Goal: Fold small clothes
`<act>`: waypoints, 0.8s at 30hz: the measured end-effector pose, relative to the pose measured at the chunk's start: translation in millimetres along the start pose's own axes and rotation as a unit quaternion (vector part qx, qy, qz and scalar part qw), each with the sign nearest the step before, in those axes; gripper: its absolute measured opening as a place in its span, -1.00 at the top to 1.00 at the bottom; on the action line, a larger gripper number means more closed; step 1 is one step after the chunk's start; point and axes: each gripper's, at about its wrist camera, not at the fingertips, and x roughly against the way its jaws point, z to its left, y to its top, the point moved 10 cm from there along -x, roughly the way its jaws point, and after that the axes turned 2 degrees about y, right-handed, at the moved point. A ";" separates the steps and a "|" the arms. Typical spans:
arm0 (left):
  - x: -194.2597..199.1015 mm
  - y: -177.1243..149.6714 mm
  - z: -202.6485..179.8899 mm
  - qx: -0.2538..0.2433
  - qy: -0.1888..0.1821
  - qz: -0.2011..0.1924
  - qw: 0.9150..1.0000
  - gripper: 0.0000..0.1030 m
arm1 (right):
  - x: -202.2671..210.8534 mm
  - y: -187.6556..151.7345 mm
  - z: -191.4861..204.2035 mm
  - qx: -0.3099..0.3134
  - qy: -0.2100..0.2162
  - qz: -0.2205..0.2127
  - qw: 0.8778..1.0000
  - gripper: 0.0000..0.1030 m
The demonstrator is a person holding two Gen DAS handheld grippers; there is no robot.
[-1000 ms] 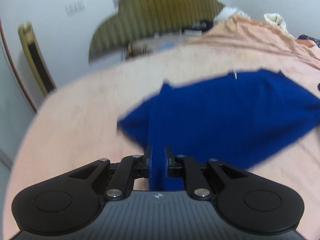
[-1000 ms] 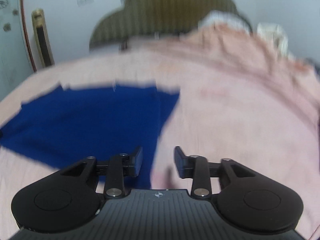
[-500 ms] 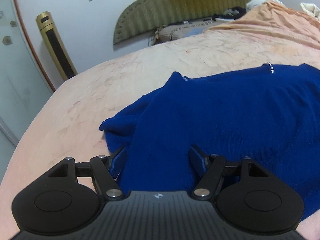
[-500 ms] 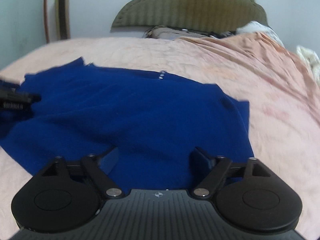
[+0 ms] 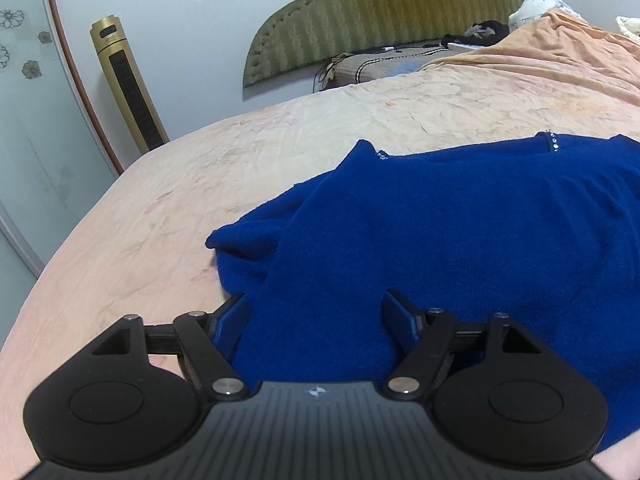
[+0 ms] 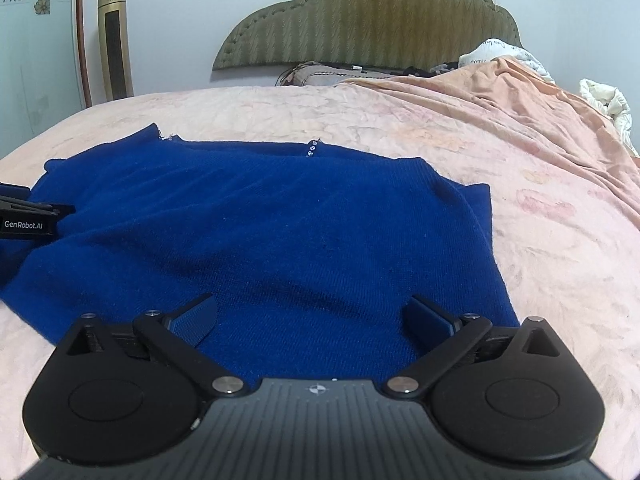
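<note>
I see the blue knit top (image 6: 260, 232) lying spread on the pink bedsheet (image 6: 540, 208), its collar toward the headboard (image 6: 360, 20) and one sleeve bunched at its left side near the bed's left edge. My left gripper (image 5: 316, 316) hangs over that left part with its jaws wide apart, holding nothing. My right gripper (image 6: 310, 312) stands just as wide and empty above the hem nearest me.

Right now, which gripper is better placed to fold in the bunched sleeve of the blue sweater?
Left. The left gripper is open right beside the bunched sleeve; the open right gripper sits over the blue sweater near its other side.
</note>
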 end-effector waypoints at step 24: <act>-54.2 47.4 38.9 0.027 0.035 0.031 0.999 -0.54 | 1.2 1.6 -1.3 -0.013 0.009 -0.005 1.000 -0.99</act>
